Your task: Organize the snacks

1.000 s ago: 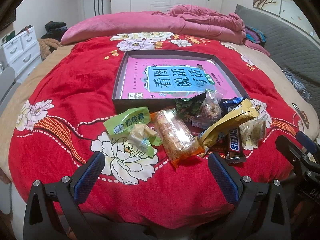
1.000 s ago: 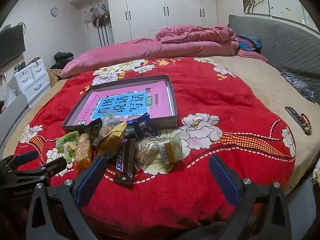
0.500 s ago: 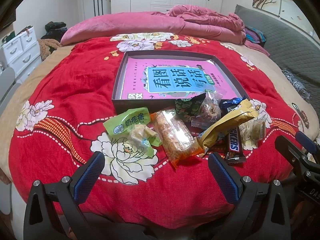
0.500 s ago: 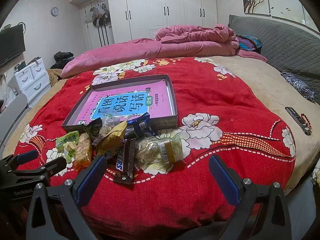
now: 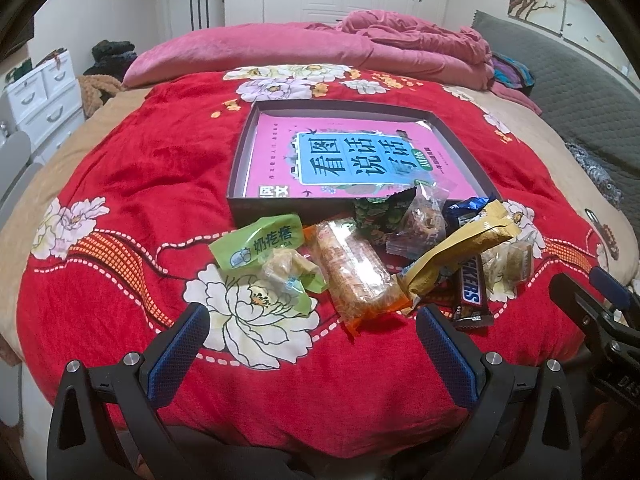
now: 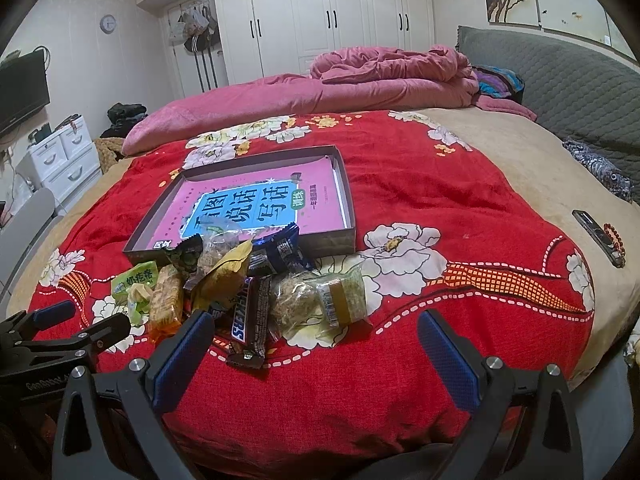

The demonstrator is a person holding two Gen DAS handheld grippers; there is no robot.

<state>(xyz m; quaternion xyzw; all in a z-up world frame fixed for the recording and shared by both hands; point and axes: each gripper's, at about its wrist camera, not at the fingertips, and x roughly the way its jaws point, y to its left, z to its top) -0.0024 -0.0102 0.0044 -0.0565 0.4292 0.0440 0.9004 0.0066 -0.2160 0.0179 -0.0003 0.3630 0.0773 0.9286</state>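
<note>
A heap of wrapped snacks lies on the red flowered blanket in front of a shallow dark box (image 5: 237, 168) that holds a pink book (image 5: 352, 160). In the heap are a green packet (image 5: 260, 246), an orange cracker pack (image 5: 354, 276), a gold wrapper (image 5: 460, 254), a Snickers bar (image 5: 470, 294) and a clear pack of green cakes (image 6: 320, 300). The box also shows in the right wrist view (image 6: 340, 240). My left gripper (image 5: 312, 354) is open and empty, near the bed's front edge. My right gripper (image 6: 316, 354) is open and empty, right of the heap.
A pink duvet (image 5: 320, 48) is bunched at the far end of the bed. A remote and a bead bracelet (image 6: 600, 236) lie on the beige sheet at the right. White drawers (image 6: 64, 160) stand left of the bed. A grey headboard (image 6: 560, 76) runs along the right.
</note>
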